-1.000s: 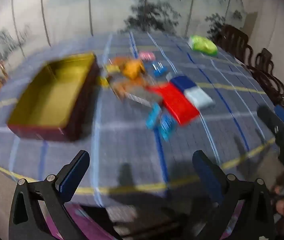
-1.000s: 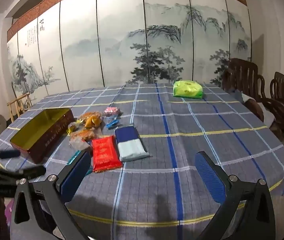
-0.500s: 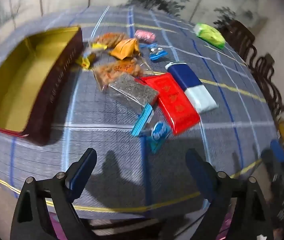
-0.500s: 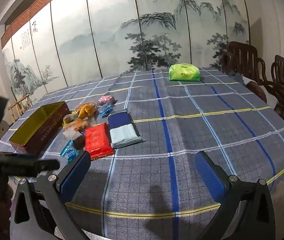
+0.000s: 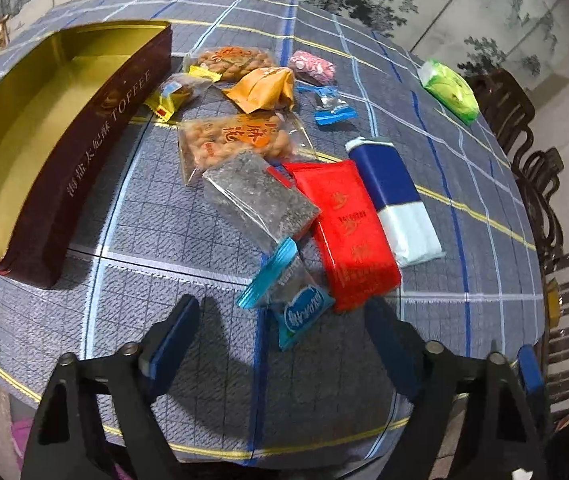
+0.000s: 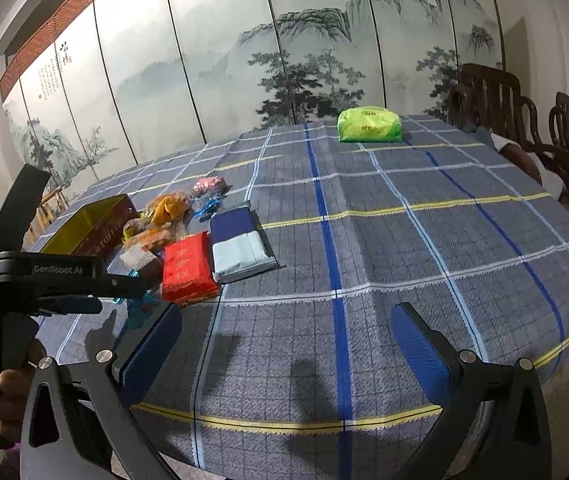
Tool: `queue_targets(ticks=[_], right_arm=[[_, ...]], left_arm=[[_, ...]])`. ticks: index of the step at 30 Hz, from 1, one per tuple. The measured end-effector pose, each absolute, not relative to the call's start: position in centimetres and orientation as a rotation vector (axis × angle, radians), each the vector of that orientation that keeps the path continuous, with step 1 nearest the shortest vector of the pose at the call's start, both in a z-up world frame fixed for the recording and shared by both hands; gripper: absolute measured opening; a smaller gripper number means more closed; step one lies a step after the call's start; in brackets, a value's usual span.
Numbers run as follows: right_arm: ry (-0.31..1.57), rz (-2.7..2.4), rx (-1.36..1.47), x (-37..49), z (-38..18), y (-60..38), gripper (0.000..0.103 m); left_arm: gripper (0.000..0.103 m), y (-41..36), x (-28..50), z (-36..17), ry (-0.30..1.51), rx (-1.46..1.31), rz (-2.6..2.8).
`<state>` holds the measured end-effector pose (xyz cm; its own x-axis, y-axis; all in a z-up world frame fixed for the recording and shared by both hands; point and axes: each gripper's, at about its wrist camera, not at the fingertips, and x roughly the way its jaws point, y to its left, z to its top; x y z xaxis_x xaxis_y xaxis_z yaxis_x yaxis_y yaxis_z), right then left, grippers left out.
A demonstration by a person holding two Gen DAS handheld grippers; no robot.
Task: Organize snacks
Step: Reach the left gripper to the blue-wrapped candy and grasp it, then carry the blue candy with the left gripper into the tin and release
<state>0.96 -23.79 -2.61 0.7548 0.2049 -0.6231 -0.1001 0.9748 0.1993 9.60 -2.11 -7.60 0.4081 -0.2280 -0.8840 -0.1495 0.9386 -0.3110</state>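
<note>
Snack packets lie in a loose pile on the checked tablecloth: small blue wrapped sweets (image 5: 288, 292), a grey bag (image 5: 258, 200), a red pack (image 5: 346, 232), a blue and white pack (image 5: 392, 196), peanut bags (image 5: 232, 140) and an orange packet (image 5: 262, 90). An open brown toffee tin (image 5: 64, 152) with a gold inside stands left of them, empty. My left gripper (image 5: 280, 328) is open and empty, just above the nearest blue sweets. My right gripper (image 6: 284, 340) is open and empty over bare cloth, right of the pile (image 6: 188, 264).
A green pack (image 6: 368, 124) lies far back on the table. Dark wooden chairs (image 6: 524, 140) stand along the right side. A painted screen wall is behind the table. The table's front edge (image 6: 284, 424) is close below the right gripper.
My left gripper has moved forward and down toward the blue sweets, which now sit just ahead of its fingers. The right gripper has shifted slightly; the left tool now shows at its left edge.
</note>
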Motion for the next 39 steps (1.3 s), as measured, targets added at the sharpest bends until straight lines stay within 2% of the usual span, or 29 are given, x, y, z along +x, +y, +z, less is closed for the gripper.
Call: queue_targets(ticks=[8, 12, 13, 14, 19, 39], right_arm=[[0.712, 0.173, 0.170, 1.3, -3.0, -24.1, 0.103], [0.728, 0.176, 0.184, 1.6, -3.4, -24.2, 0.103], [0.730, 0.176, 0.187, 1.6, -3.5, -24.3, 0.103], [0.732, 0.177, 0.192, 1.7, -3.5, -24.3, 0.103], [0.736, 0.171, 0.198, 1.9, -3.6, -24.5, 0.103], [0.748, 0.191, 0.180, 1.7, -3.3, -23.2, 0.103]], left_arm=[[0.070, -2.0, 10.1, -8.1, 1.164, -0.367, -0.027], [0.057, -2.6, 10.1, -8.1, 1.173, -0.307, -0.026], [0.043, -2.9, 10.1, -8.1, 1.170, -0.291, -0.051], [0.037, -3.2, 10.1, -8.1, 1.173, -0.273, -0.082], [0.021, -4.0, 8.9, -7.0, 1.126, -0.159, -0.118], [0.021, -1.1, 6.4, -2.4, 1.023, -0.155, -0.145]])
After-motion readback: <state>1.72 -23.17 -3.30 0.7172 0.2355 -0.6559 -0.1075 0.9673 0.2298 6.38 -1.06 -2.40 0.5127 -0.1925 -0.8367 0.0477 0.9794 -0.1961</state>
